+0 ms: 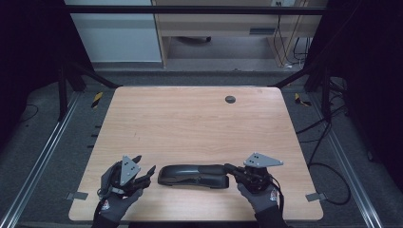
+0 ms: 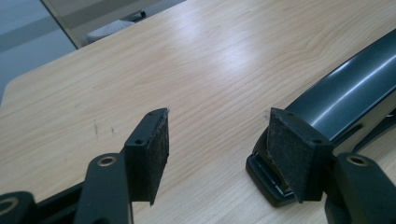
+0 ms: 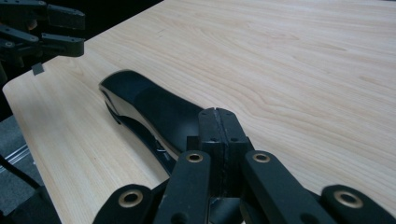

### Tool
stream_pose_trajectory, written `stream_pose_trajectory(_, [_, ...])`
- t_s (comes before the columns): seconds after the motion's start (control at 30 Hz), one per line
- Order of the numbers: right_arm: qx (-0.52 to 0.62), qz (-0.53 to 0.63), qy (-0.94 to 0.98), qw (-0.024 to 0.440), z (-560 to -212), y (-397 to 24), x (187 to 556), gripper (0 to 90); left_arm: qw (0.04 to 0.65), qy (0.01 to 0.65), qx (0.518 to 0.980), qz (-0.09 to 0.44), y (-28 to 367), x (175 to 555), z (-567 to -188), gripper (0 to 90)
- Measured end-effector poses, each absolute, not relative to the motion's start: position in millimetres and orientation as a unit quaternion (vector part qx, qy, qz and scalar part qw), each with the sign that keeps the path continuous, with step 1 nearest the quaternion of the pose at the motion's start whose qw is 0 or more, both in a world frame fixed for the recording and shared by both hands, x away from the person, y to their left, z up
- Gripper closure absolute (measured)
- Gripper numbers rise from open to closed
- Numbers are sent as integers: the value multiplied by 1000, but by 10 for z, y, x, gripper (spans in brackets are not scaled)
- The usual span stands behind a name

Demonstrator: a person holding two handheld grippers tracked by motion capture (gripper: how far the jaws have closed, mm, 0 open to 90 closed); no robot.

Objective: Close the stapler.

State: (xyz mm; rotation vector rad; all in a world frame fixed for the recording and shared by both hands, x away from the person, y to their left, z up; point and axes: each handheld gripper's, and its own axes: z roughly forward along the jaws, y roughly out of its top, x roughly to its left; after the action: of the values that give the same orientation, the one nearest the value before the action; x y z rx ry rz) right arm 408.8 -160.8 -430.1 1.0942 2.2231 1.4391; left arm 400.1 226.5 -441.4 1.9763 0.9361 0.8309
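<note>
Stapler (image 1: 194, 175): black desktop stapler lying flat near the table's front edge, between the two grippers; long axis runs left-right along that edge.
Left gripper (image 1: 145, 172): just left of the stapler's left end, apart from it; jaws about half spread, nothing between them. In the left gripper view one pad (image 2: 292, 158) stands in front of that end.
Right gripper (image 1: 230, 168): at the stapler's right end, jaws pressed together with nothing in them; contact cannot be told.
Nearer hand: both close; left looks placed to take the end.
Table (image 1: 190, 118): pale wood-grain top, one dark round cable hole (image 1: 230, 99) far beyond the stapler.
Room: dark frame rails, cables on grey floor beside the table.
</note>
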Motion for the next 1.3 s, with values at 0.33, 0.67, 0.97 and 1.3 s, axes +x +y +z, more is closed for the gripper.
stream_pose_trajectory(0.33, [380, 482, 775, 147, -4356, -1557, 4074, 900, 390, 393, 765, 329, 2425, 3945, -4494, 388])
stream_pose_trajectory(0.67, [391, 465, 782, 142, -4472, -1546, 4103, 900, 383, 407, 764, 323, 2508, 3917, -4570, 389])
stream_pose_trajectory(0.97, [395, 467, 779, 142, -4497, -1546, 4097, 900, 381, 419, 758, 325, 2561, 3949, -4588, 389])
stream_pose_trajectory(1.3, [394, 467, 779, 142, -4499, -1549, 4098, 900, 380, 424, 758, 320, 2581, 3972, -4607, 389])
